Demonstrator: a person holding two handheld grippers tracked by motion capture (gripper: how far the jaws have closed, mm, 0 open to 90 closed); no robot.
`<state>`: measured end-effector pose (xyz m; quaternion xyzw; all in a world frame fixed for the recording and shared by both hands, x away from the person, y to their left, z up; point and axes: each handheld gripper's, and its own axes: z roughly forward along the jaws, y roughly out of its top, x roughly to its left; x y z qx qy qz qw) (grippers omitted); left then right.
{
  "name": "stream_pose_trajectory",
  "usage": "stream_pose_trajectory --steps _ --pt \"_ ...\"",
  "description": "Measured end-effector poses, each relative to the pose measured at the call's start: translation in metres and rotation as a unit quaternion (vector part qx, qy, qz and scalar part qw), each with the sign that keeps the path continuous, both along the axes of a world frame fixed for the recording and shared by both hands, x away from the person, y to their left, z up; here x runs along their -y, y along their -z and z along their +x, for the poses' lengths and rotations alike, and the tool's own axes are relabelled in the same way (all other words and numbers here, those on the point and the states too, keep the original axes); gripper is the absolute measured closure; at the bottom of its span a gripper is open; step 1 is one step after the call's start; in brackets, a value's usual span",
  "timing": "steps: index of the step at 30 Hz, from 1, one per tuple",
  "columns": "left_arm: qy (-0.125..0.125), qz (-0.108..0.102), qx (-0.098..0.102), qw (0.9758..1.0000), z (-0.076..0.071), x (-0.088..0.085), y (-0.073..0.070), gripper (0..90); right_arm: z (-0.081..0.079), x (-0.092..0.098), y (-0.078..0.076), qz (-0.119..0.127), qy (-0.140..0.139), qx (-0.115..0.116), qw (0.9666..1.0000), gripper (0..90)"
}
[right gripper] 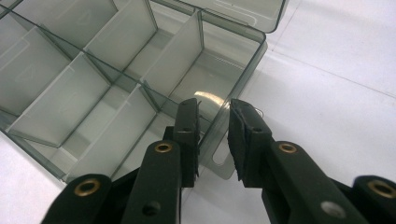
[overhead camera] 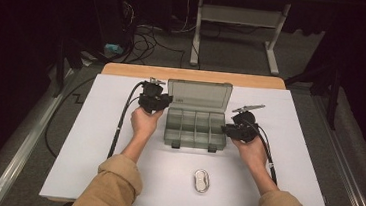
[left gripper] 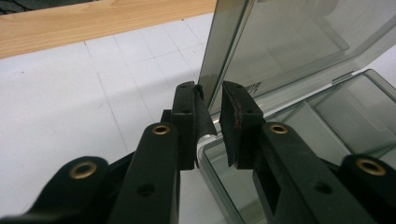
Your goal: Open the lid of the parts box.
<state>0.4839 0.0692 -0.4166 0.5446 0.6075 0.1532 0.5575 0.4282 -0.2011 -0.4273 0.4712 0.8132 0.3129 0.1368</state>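
Observation:
A clear grey compartment box stands open in the middle of the white table, its lid raised at the back. My left gripper is at the lid's left edge. In the left gripper view its jaws are shut on the lid's rim, one pad on each side. My right gripper is at the box's right end. In the right gripper view it straddles the end wall, one pad inside the box and one outside, gripping it. The compartments hold nothing.
A small silvery oval object lies on the white sheet in front of the box, between the person's forearms. The wooden table edge runs behind the lid. Cables and a desk frame sit on the floor beyond.

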Motion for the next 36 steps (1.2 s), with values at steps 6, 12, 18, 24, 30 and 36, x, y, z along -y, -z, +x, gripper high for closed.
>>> stream_pose_trajectory --steps 6,12,18,24,30,36 --pt "-0.003 0.011 -0.008 0.9999 0.005 0.002 0.004 76.4 0.000 0.000 0.000 0.000 0.000 0.000 1.0000 73.8" --pt "-0.003 0.019 -0.019 0.9996 0.008 0.004 0.009 76.7 0.000 0.000 0.000 -0.002 0.000 0.001 1.0000 73.9" --pt "-0.005 0.026 -0.030 0.9992 0.010 0.005 0.016 76.6 0.000 0.000 0.000 -0.003 0.000 0.001 1.0000 73.8" --pt "-0.006 0.031 -0.036 0.9988 0.012 0.007 0.020 76.6 0.000 -0.001 0.000 -0.003 0.001 0.002 1.0000 73.8" --pt "-0.006 0.039 -0.042 0.9983 0.013 0.007 0.023 76.5 0.000 -0.001 0.000 -0.002 0.002 0.001 1.0000 73.8" --pt "-0.004 0.041 -0.044 0.9982 0.013 0.007 0.024 74.6 -0.001 -0.001 0.000 -0.002 0.004 0.001 1.0000 73.8"
